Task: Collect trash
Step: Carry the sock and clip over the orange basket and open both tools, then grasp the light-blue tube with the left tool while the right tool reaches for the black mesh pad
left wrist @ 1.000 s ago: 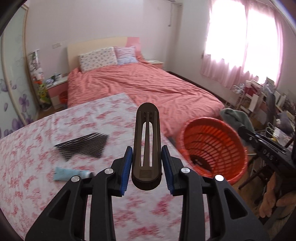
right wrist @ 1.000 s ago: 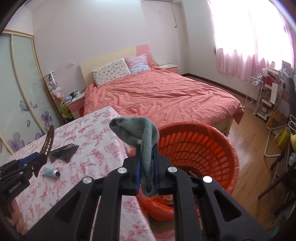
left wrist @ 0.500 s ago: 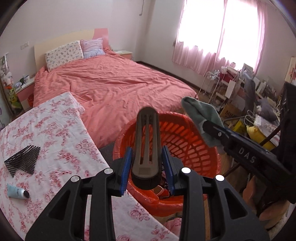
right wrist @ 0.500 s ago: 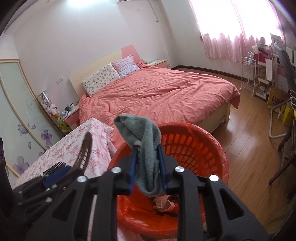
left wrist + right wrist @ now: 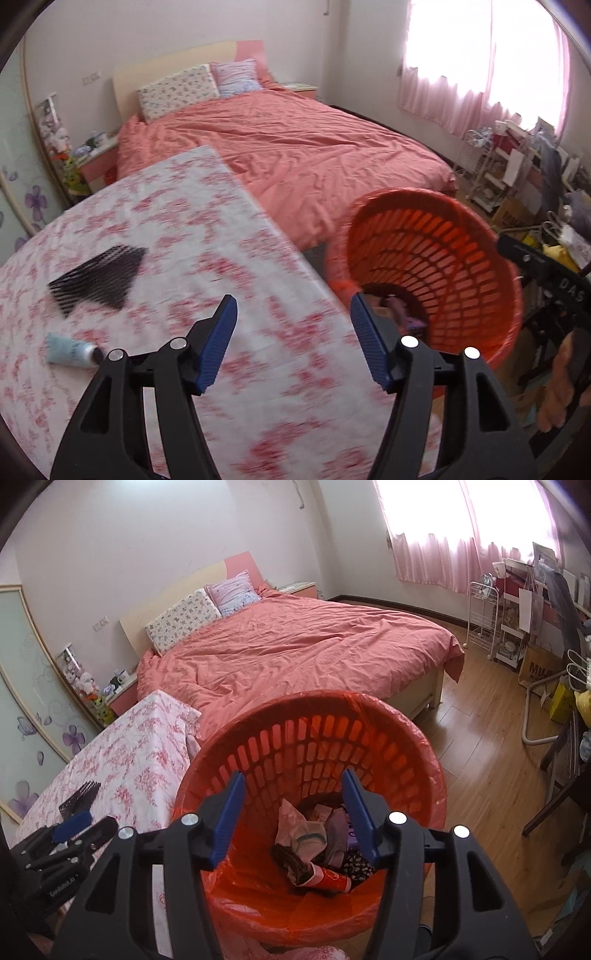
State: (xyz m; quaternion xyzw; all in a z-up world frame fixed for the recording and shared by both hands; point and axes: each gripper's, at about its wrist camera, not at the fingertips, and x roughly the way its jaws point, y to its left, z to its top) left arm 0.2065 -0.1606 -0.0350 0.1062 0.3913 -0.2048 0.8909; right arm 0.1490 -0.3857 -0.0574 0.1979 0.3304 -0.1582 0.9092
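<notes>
My left gripper (image 5: 293, 319) is spread wide with nothing between its blue pads (image 5: 218, 345). It hangs above the near right part of the table (image 5: 207, 236), which is covered with a red-and-white floral cloth. The right finger reaches past the table edge, in front of the orange basket (image 5: 461, 236).

My right gripper (image 5: 293, 803) is likewise spread wide and carries nothing. It is positioned directly over the mouth of the orange basket (image 5: 369, 716), one pad (image 5: 227, 821) at each side of the opening as seen from the right wrist view.

The basket stands on the floor just beside the right edge of the table, and an orange plastic liner (image 5: 258, 893) is folded over its rim. Collected trash (image 5: 317, 843) lies at the bottom (crumpled pinkish wrappers, a dark strip and a red tube-like item are discernible; the rest cannot be identified).

Two items lie on the table, to the left: a black mesh piece (image 5: 98, 277) and, nearer, a pale blue tube (image 5: 70, 355) with a dark cap. They are near each other but apart.

A bed (image 5: 314, 147) with a coral cover stands beyond the table.
</notes>
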